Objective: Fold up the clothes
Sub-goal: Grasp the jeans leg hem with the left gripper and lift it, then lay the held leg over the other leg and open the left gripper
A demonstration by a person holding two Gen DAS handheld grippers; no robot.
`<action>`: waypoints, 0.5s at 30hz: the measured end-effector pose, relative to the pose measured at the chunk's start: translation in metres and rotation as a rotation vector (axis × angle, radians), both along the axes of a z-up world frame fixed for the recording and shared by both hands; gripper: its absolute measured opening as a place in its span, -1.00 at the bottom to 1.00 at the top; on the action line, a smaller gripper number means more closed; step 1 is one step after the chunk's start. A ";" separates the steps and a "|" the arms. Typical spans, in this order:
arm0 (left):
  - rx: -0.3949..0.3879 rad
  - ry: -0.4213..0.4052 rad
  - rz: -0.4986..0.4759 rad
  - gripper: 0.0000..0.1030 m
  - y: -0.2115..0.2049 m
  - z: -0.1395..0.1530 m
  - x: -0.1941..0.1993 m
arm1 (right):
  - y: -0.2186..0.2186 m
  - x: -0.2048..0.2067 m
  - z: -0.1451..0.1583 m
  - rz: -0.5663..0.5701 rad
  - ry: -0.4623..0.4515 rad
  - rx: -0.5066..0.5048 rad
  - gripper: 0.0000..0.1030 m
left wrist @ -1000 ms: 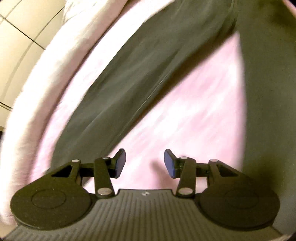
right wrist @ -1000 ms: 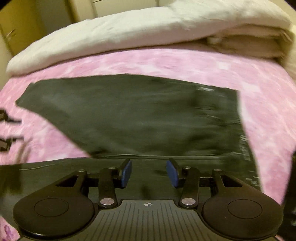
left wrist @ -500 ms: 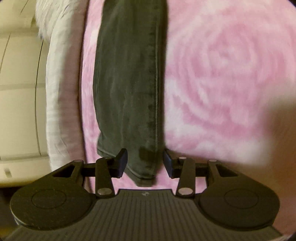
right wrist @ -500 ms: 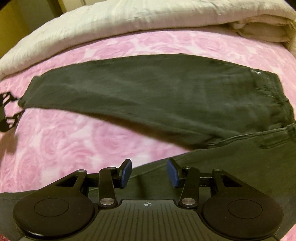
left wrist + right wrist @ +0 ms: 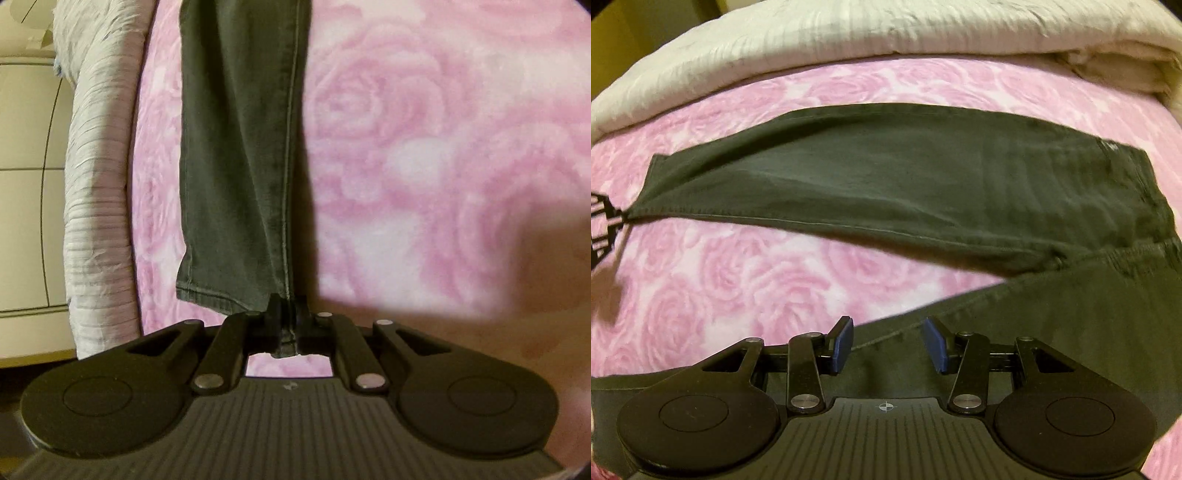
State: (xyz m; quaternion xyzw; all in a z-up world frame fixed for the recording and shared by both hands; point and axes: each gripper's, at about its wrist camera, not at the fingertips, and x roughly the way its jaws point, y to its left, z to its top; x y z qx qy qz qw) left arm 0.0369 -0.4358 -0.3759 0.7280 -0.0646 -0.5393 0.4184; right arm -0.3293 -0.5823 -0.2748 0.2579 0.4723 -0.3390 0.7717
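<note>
- Pink bed (image 5: 746,280) carries dark trousers (image 5: 923,184).
- Left tongs (image 5: 287,325) closing on hem, leg running toward 12 o'clock.
- Right tongs (image 5: 888,345) gape, empty, over other leg.

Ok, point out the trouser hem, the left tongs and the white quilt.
trouser hem (image 5: 218,295), left wrist view, stitched cuff edge.
left tongs (image 5: 288,325), left wrist view, closing on the hem corner.
white quilt (image 5: 849,33), right wrist view, upper fold.

Ahead and right of the left gripper (image 5: 287,325), the pink bedspread (image 5: 424,155) lies bare. To its left the rolled white quilt (image 5: 99,192) walls off that side. Beyond the right gripper (image 5: 888,343), bare bedspread separates the two legs of the dark trousers (image 5: 886,177).
</note>
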 end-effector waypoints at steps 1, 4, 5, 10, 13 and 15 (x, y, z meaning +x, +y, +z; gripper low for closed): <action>-0.006 -0.009 0.018 -0.81 -0.001 0.001 -0.002 | 0.002 -0.004 0.002 -0.003 0.001 -0.003 -0.09; 0.007 -0.076 0.074 -0.50 -0.006 0.005 0.006 | 0.006 -0.018 0.010 -0.023 0.010 -0.004 -0.08; 0.011 -0.080 0.103 -0.44 -0.006 0.009 0.009 | 0.007 -0.024 0.013 -0.034 0.010 -0.003 -0.08; -0.014 0.063 0.347 -0.44 0.009 0.053 0.018 | 0.021 -0.052 0.033 -0.117 -0.006 0.002 -0.04; -0.058 0.226 0.530 -0.37 0.029 0.090 0.011 | 0.034 -0.064 0.048 -0.147 -0.021 0.005 -0.01; -0.086 0.330 0.632 -0.37 0.039 0.112 0.007 | 0.044 -0.070 0.060 -0.161 -0.035 0.003 0.02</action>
